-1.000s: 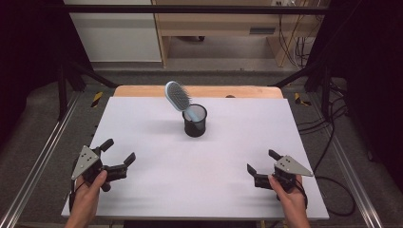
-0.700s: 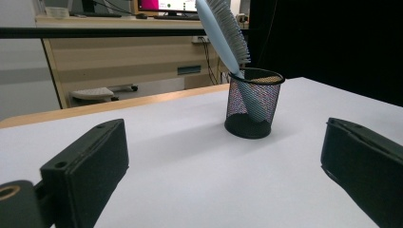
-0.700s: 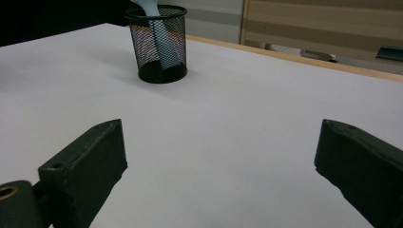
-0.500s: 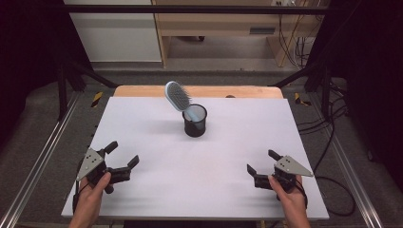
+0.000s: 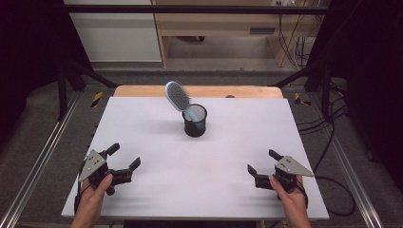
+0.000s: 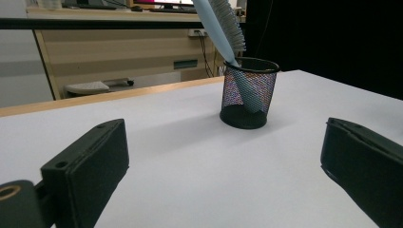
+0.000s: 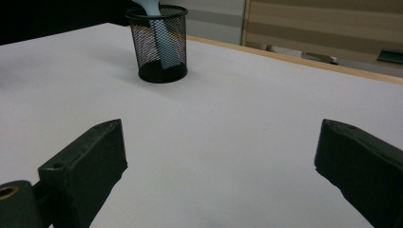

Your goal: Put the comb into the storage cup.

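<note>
A black wire-mesh cup is seen standing upright on the white table, around the middle of its far half. A light blue hairbrush is held handle-down in the cup, its bristled head sticking out above the rim and tilted toward the far left in the high view. Through the mesh, in the left gripper view, the handle is seen leaning against the cup's inner wall.

The left gripper is held in a hand near the table's near left corner, just above or on the surface; which one cannot be told. Its fingers are spread wide apart with nothing between them. The cup is seen well ahead of them, right of centre in that view.

The right gripper is held in the other hand near the near right corner, likewise low over the table. Its fingers are also parted widely and hold nothing. The cup lies well ahead and to the left in its view.

Both grippers are well apart from the cup and from each other.
</note>
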A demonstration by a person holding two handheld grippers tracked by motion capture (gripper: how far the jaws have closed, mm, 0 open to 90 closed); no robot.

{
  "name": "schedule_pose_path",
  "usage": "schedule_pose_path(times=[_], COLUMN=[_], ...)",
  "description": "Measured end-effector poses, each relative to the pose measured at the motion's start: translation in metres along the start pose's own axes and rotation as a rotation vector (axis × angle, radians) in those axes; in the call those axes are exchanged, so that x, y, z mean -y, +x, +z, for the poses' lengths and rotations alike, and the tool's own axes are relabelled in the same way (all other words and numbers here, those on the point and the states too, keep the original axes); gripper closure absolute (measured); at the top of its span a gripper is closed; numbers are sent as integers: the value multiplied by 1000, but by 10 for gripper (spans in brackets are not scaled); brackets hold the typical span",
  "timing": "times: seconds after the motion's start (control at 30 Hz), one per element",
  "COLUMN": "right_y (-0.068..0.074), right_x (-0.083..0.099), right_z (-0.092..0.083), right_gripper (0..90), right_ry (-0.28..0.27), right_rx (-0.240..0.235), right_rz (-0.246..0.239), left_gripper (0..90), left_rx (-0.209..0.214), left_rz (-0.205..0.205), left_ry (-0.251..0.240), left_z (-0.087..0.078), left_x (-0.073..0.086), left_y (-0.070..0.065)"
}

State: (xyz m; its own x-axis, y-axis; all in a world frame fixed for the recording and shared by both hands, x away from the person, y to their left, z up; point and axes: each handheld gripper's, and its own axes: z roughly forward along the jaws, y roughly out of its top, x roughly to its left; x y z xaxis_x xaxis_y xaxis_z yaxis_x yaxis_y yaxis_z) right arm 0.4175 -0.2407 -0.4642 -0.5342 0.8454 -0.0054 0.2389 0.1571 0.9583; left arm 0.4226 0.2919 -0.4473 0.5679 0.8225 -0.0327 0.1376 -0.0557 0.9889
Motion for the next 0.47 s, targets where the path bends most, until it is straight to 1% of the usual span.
schedule_pose_path(times=[0.17, 0.27, 0.37, 0.47], right_y=[-2, -4, -4, -5], right_x=[1, 1, 0, 0], right_z=[-2, -3, -5, -7], right_gripper=[34, 34, 32, 30], right_ry=[-9, -15, -26, -25], right_rx=[5, 10, 16, 26], right_rz=[-5, -7, -6, -11], left_gripper=[20, 21, 21, 21], left_rx=[-15, -39, -58, -81], left_rz=[-2, -11, 0, -6], left_ry=[-7, -14, -20, -35], left_z=[-6, -11, -16, -17], left_x=[3, 4, 3, 2], left_y=[3, 6, 7, 9])
